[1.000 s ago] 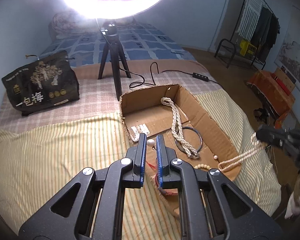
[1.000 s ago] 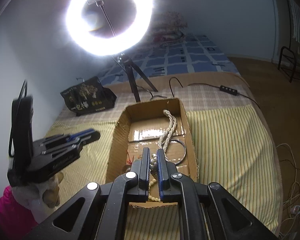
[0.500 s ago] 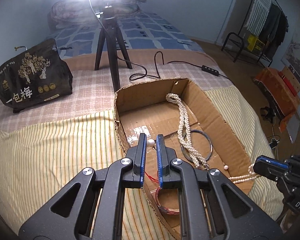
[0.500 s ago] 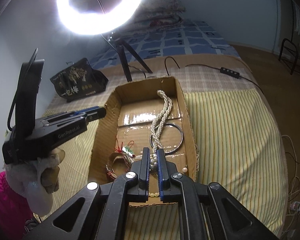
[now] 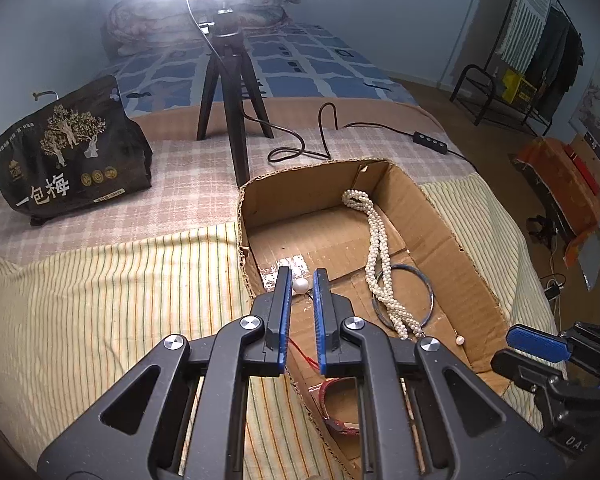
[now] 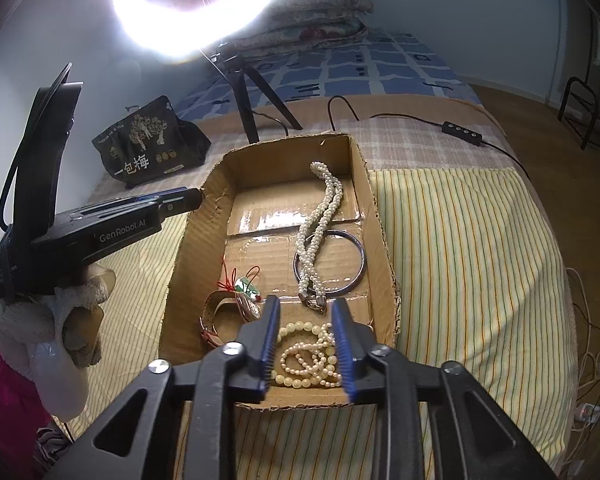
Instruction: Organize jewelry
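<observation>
My right claw [image 6: 305, 322] has spread, dropping the beads [image 6: 306, 354] at six o'clock; my left claw [image 5: 302, 286] pinches a pearl [image 5: 300, 286] that could slip and roll.

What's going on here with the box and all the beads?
A person with a handheld tool in each hand is sorting jewelry into a cardboard box on a bed. The left tool pinches a single white pearl over the box. The right tool is open above a pile of bead strands at the box's near end. A twisted pearl necklace lies across a metal bangle.
</observation>
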